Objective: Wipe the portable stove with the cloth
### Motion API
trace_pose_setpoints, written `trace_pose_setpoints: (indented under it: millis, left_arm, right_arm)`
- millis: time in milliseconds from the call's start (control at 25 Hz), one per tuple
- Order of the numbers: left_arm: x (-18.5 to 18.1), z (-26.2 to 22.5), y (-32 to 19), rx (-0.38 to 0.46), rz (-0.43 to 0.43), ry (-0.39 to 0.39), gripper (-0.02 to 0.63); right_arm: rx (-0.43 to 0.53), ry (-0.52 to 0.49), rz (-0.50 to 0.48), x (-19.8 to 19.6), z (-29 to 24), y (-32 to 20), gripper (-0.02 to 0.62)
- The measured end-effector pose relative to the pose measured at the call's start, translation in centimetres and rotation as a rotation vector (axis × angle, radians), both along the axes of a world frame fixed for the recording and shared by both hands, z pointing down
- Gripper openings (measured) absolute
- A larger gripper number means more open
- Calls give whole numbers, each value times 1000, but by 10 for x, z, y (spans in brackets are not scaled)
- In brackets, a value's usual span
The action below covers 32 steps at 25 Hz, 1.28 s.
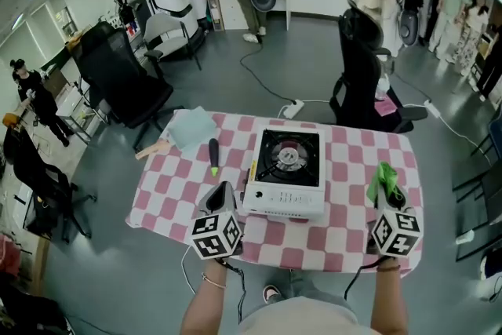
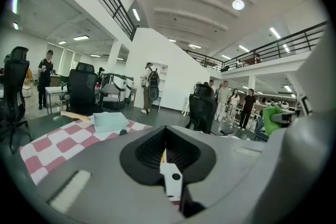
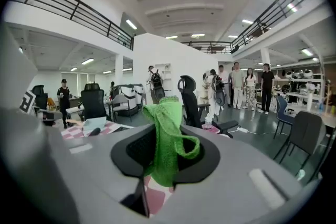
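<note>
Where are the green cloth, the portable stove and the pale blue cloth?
green cloth (image 3: 167,134), right gripper view, on its hanging fold.
portable stove (image 1: 284,200), head view, on its white front panel.
pale blue cloth (image 1: 193,129), head view, its middle.

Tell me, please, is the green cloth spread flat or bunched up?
Bunched up: the green cloth hangs crumpled in a narrow fold, pinched between the right gripper's shut jaws.
</note>
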<state>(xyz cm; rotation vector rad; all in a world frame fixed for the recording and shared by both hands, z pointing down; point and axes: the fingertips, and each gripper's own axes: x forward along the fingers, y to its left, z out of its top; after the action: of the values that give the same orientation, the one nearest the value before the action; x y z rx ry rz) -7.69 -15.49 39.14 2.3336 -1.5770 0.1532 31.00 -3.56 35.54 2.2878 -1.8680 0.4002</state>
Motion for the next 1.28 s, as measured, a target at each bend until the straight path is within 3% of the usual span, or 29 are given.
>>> trace_pose_setpoints:
  millis: [200,400,1280]
  left_arm:
    - [5,-34,-23,81,-20,12,0]
    - [14,-43,-34,100,-16,18,0]
    - [5,-24,-34,62,-30,24,0]
  right_arm:
    - [93,11,52,21,-29,-5,83]
    - [133,-26,66,30,-28,-10,83]
    - [91,-9,50,23,-18,-12,83]
